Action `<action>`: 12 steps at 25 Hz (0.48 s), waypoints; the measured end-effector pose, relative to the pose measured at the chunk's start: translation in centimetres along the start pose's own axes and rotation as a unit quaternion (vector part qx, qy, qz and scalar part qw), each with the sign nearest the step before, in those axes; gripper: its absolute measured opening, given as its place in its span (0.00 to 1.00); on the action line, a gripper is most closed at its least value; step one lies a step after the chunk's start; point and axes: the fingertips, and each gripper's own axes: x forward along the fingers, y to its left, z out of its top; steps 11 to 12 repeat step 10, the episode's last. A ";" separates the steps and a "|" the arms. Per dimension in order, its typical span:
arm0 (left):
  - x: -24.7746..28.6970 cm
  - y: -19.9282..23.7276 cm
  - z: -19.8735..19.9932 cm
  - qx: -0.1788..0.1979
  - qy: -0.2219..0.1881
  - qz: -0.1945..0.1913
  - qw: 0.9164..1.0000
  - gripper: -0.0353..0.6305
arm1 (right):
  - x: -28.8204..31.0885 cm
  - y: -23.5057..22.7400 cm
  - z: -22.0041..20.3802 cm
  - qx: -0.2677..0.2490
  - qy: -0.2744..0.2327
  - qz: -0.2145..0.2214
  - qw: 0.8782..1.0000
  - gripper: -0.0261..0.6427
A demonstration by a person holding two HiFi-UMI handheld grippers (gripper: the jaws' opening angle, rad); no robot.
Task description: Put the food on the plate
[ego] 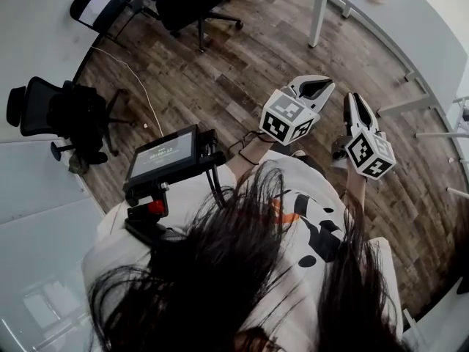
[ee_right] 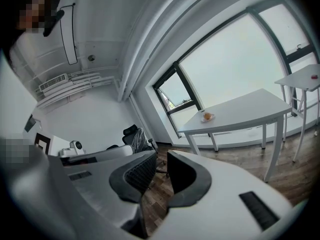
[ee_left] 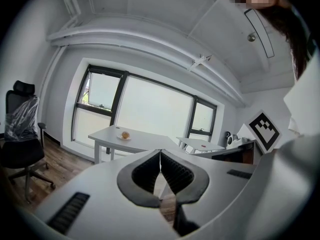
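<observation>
Fingers (ee_left: 145, 174) of your left gripper (ee_left: 160, 152) and right gripper (ee_right: 161, 158) are closed, empty; food (ee_left: 125, 134) sits on a plate (ee_left: 120, 137) on the bench (ee_left: 145, 143) far ahead.

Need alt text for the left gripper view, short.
The left tongs, shut and empty, fill the foreground. Beyond, a white table by a large window bears a small plate with round food; a black office chair stands at left.
</observation>
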 end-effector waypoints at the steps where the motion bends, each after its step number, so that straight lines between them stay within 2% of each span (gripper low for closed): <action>1: 0.0 0.0 0.1 0.000 -0.001 -0.001 1.000 0.06 | 0.0 0.0 0.1 -0.001 -0.001 0.000 1.000 0.15; 12: 0.3 -0.6 0.1 -0.003 0.002 -0.004 1.000 0.06 | -0.6 -0.2 0.3 0.001 -0.001 -0.002 1.000 0.15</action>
